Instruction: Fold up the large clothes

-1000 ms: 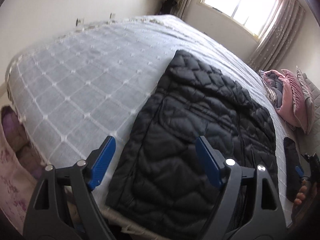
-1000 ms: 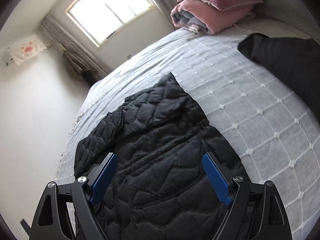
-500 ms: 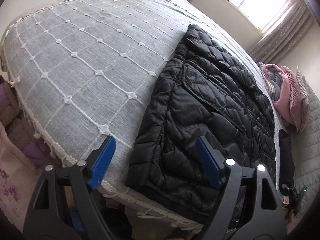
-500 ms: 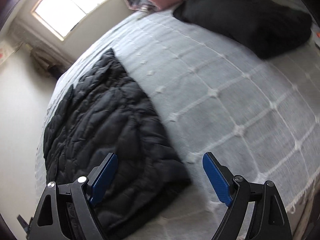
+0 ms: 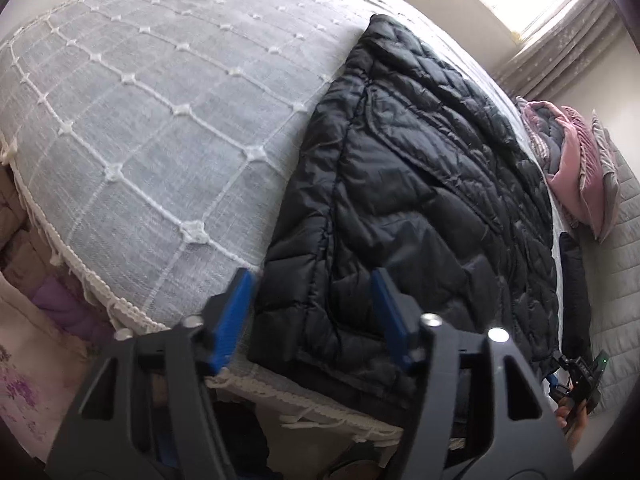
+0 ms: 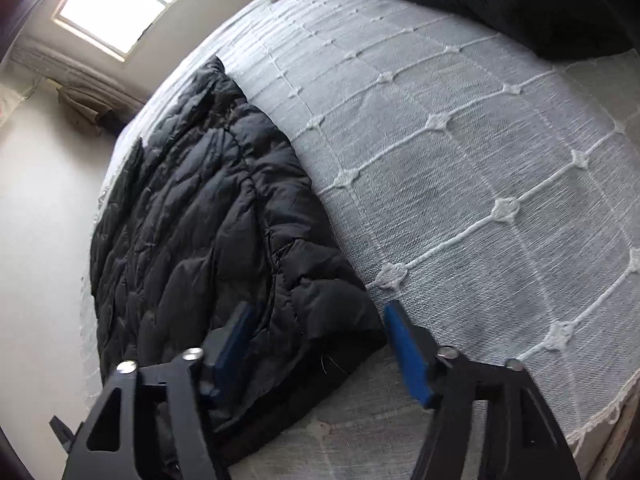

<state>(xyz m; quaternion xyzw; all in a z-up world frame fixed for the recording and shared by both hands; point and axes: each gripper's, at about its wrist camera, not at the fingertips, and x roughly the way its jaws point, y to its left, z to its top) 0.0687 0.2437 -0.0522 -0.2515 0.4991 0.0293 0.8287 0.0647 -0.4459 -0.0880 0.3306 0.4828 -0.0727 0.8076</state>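
Since the earlier frames both grippers have dropped toward the near hem of the jacket, and their blue pads stand closer together than before. The bed (image 5: 160, 128), covered by a pale grey bedspread (image 6: 460, 184) with a white knotted grid and a fringed edge, fills both views. A black quilted jacket (image 5: 420, 184) lies flat on it, its hem at the near edge of the mattress and its collar end toward the window (image 6: 112, 12). A pink folded blanket (image 5: 576, 168) sits at the far side of the bed, with a second dark garment (image 6: 500, 0) well apart from the jacket. The left gripper (image 5: 316, 316) brackets the hem's left corner, jaws closing, fabric between them but not yet pinched. The right gripper (image 6: 320, 344) brackets the right corner likewise, jaws closing and pads not pressed on the fabric.
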